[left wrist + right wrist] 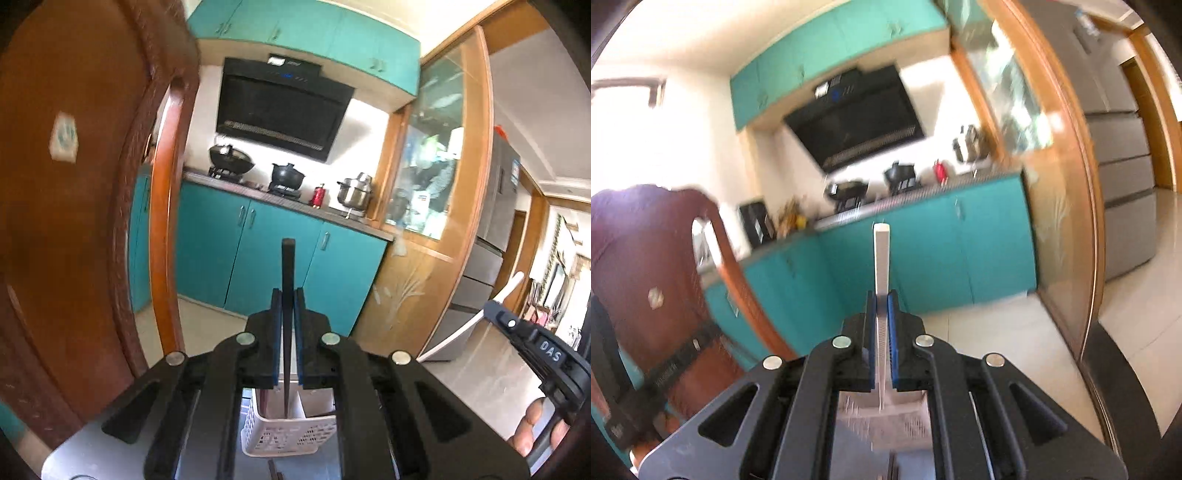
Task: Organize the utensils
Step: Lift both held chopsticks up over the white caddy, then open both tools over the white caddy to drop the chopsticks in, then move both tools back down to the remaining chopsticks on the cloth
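The left gripper (288, 299) has its jaws squeezed on a dark chopstick (288, 266) standing straight up mid-frame. The right gripper (882, 301) pinches a white chopstick (881, 254), upright too. Both lower ends dip into the white basket (288, 435) at the bottom.

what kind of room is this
A home kitchen, most likely: a black range hood hangs over pots on a stove, with teal cabinets below and a steel fridge beside them.

Right wrist view is smeared with motion blur, so the white basket (886, 417) reads only as a pale mesh. Left tool (287, 295) covers the dark stick's (288, 266) middle and the basket's (291, 439) top; right tool (546, 350) runs off frame.
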`<state>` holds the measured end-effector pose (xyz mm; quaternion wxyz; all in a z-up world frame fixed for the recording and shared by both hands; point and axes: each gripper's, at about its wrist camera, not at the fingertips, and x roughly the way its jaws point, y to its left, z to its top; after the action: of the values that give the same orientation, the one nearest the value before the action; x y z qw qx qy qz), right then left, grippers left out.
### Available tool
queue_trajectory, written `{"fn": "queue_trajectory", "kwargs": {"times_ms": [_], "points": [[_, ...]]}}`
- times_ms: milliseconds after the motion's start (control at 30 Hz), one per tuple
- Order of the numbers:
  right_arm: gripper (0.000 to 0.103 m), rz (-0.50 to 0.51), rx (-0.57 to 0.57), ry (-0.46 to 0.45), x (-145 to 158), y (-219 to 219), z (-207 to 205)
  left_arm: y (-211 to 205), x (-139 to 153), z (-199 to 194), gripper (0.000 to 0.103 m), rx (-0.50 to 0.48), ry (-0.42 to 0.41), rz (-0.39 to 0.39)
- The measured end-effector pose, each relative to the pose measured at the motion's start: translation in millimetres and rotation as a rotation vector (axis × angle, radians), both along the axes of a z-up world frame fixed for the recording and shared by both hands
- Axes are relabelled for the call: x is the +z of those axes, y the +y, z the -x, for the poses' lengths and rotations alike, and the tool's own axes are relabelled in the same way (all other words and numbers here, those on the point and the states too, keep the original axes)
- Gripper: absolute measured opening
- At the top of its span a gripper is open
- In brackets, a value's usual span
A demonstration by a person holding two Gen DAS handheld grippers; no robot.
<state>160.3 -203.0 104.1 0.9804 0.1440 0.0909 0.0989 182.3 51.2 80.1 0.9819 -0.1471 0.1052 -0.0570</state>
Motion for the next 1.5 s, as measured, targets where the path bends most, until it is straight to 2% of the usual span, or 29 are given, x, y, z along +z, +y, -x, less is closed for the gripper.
{"fn": "queue_trajectory", "kwargs": {"times_ms": [67,200,433,633,667,733,800,833,1033,1133,1233,1300,1367,1467,1500], "points": [[0.006,0.007,-0.020,-0.017,-3.2,2.0,-6.1,-1.0,-11.3,-17.9,0.007,0.020,0.019,0.001],[0.006,0.038,-0.017,0.053,-28.6,14.5,-36.7,-3.0,-28.3,-36.5,0.007,0.034,0.059,-0.004],[0.006,0.141,-0.001,0.131,-62.9,36.9,-60.5,-28.4,-54.3,-46.8,0.007,0.050,0.080,-0.112],[0.007,0.091,0.013,0.203,-80.8,28.6,-68.1,-37.0,-68.4,-46.4,0.007,0.039,0.131,-0.131],[0.010,0.092,0.006,0.208,-81.0,27.4,-67.6,-37.9,-68.7,-44.4,0.007,0.035,0.133,-0.129],[0.023,0.099,-0.010,0.205,-78.3,25.8,-63.8,-36.5,-66.6,-40.9,0.015,0.033,0.127,-0.120],[0.042,0.099,-0.019,0.182,-72.6,22.2,-55.0,-34.5,-61.5,-32.9,0.032,0.040,0.108,-0.121],[0.045,0.095,-0.027,0.164,-68.6,19.3,-48.4,-33.1,-59.3,-28.6,0.034,0.043,0.099,-0.120],[0.047,0.044,0.013,0.087,-41.7,13.1,0.2,-21.0,-47.8,-3.7,0.035,0.057,0.071,-0.097],[0.047,0.075,0.132,0.077,-33.2,27.1,19.1,-13.4,-46.2,6.7,0.037,0.085,0.086,-0.084],[0.047,0.199,0.324,0.192,-46.4,56.4,8.3,-3.0,-51.2,15.9,0.041,0.104,0.109,-0.057],[0.047,0.292,0.349,0.287,-76.7,74.6,-7.5,0.5,-58.4,18.1,0.041,0.115,0.123,-0.060],[0.046,0.356,0.336,0.423,-117.9,84.1,-28.5,4.4,-76.4,18.4,0.041,0.147,0.165,-0.076],[0.036,0.392,0.296,0.719,-210.4,81.2,-64.8,5.7,-119.6,10.7,0.041,0.158,0.289,-0.085],[0.035,0.391,0.279,0.786,-228.7,79.1,-72.4,4.2,-134.0,5.3,0.041,0.151,0.338,-0.106]]}}
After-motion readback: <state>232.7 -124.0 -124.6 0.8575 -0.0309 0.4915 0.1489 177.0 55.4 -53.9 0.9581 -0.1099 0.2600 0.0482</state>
